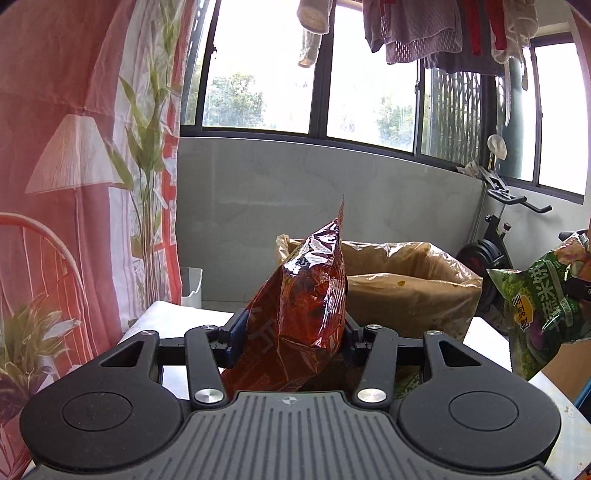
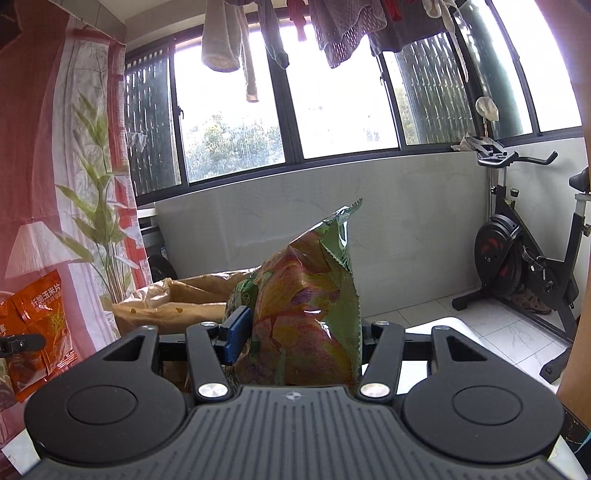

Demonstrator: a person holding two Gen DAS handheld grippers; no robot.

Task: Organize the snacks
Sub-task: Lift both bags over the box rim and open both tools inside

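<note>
My left gripper (image 1: 291, 339) is shut on an orange-red snack bag (image 1: 306, 299) and holds it upright above the white table (image 1: 173, 314). My right gripper (image 2: 299, 336) is shut on a green snack bag (image 2: 306, 306), also held upright. The green bag also shows at the right edge of the left wrist view (image 1: 543, 302). The orange bag also shows at the left edge of the right wrist view (image 2: 37, 328). A brown cardboard box lined with plastic (image 1: 406, 280) stands just behind the orange bag; it also shows in the right wrist view (image 2: 173, 302).
A printed red and white curtain (image 1: 74, 166) hangs on the left. An exercise bike (image 2: 524, 258) stands on the tiled floor at the right. Laundry (image 2: 332, 33) hangs overhead by the windows. A small white bin (image 1: 192, 286) sits beyond the table's far left.
</note>
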